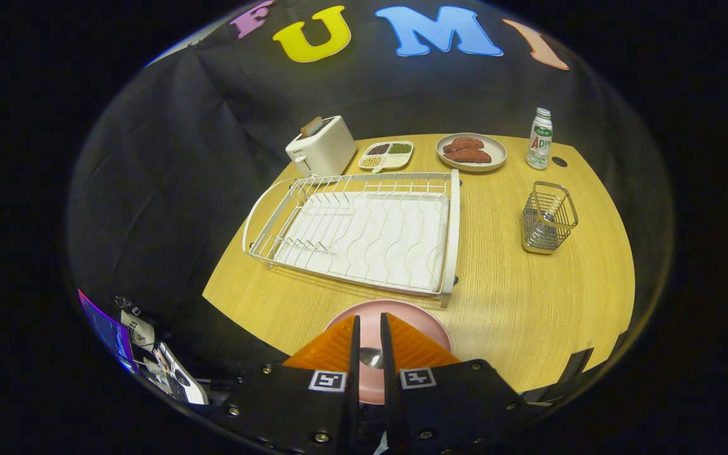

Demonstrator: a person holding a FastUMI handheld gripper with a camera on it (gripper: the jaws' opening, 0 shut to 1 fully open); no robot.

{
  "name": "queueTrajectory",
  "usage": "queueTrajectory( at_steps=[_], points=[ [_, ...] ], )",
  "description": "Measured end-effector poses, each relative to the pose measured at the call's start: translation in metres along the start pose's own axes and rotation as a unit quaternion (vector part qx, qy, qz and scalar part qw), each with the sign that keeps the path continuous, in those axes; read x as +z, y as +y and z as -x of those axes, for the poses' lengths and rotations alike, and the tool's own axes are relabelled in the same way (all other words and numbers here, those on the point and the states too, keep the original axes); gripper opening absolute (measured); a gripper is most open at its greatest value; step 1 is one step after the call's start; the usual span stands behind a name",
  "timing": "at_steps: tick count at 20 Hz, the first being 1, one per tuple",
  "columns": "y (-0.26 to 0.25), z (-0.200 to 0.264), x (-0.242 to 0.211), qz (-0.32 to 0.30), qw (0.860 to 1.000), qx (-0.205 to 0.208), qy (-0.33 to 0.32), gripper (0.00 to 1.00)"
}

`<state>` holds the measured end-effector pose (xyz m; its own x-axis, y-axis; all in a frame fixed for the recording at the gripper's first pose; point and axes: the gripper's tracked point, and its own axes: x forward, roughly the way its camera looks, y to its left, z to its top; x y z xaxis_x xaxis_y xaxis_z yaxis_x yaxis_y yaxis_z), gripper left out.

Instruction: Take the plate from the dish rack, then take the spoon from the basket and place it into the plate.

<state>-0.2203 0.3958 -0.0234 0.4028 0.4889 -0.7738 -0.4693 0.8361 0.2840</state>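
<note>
Nearest to us is the gripper (370, 316), its two fingers drawn close with only a slim gap between them. Each finger carries one square black-and-white marker, two in all. A small grey shiny patch shows in the gap; we cannot tell what it is, nor whether the claw is grasping anything.

Under the fingertips lies one pink plate (402, 311), flat on the bench (515, 303) at its near edge, out of the rack.

Starting at the left, one white wire dish rack (351, 230) sits on a white ribbed drip tray and takes up the left and middle of the bench, just beyond the plate. We see no dishes in it.

Behind it, at the far left corner, stands one white toaster (323, 146) with one brown slice poking out of its slot. A small dark mark on its front is too small for us to read.

Just right of the toaster is one divided dish (387, 155) with three compartments: one dark, one green, one pale yellow.

Next along the far edge is one round plate (471, 152) holding two reddish-brown pieces of food.

Near the far right corner stands one small white bottle (539, 139), its label printed in green and red.

Nearer us, by the right edge, stands one wire basket (548, 218). A pale slanted gleam inside may be the spoon's handle; we cannot be sure.
</note>
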Motion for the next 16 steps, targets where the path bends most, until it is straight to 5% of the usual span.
queueTrajectory(
  at_steps=[8,16],
  points=[
    [-0.020,0.058,0.085,-0.006,0.986,-0.020,-0.167,0.17],
    [-0.060,0.173,0.199,0.048,0.914,-0.113,-0.386,0.16]
  ],
)
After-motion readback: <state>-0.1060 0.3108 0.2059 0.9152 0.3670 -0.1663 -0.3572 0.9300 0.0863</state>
